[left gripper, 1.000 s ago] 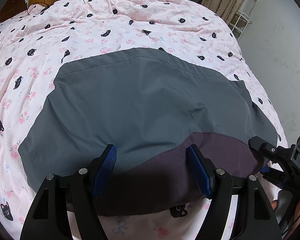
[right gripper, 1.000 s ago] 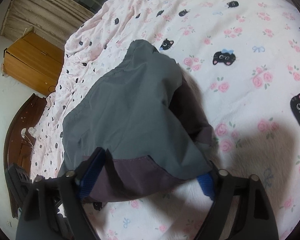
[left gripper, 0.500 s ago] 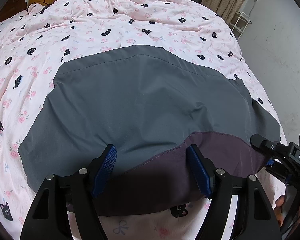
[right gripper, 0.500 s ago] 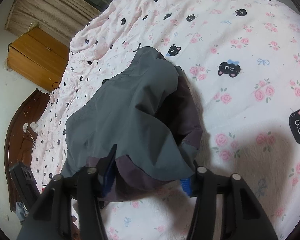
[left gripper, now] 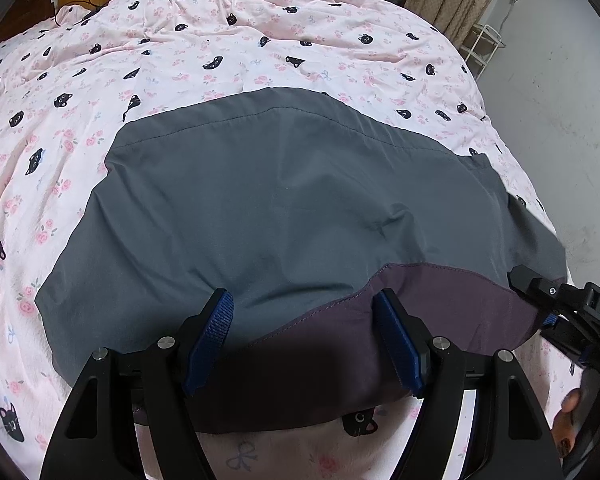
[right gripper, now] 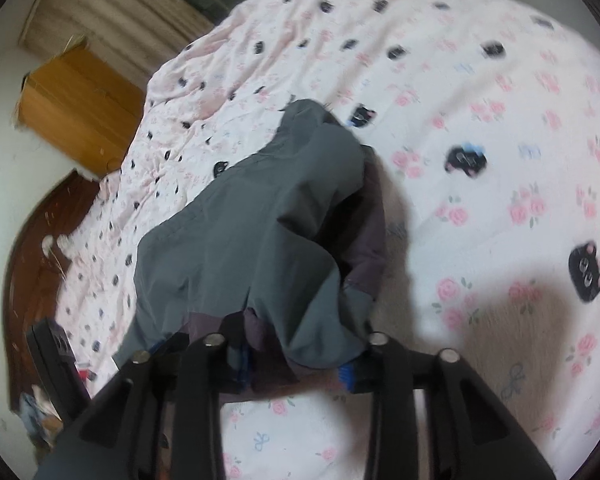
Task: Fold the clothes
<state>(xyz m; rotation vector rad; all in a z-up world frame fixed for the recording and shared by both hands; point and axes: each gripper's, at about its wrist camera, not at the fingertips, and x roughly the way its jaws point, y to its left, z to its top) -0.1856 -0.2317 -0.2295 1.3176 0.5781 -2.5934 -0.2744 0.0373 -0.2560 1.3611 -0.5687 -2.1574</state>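
two grippers are placed at the near edge of the bed, where the grey garment is spread flat, its long axis running across from left to right. the left gripper is held wide over the purple band at the near hem, and nothing is held in it. the right gripper is at the garment's right end, with cloth bunched between its fingers; whether it is closed on the cloth cannot be told. the next fold is judged to begin from this right end.
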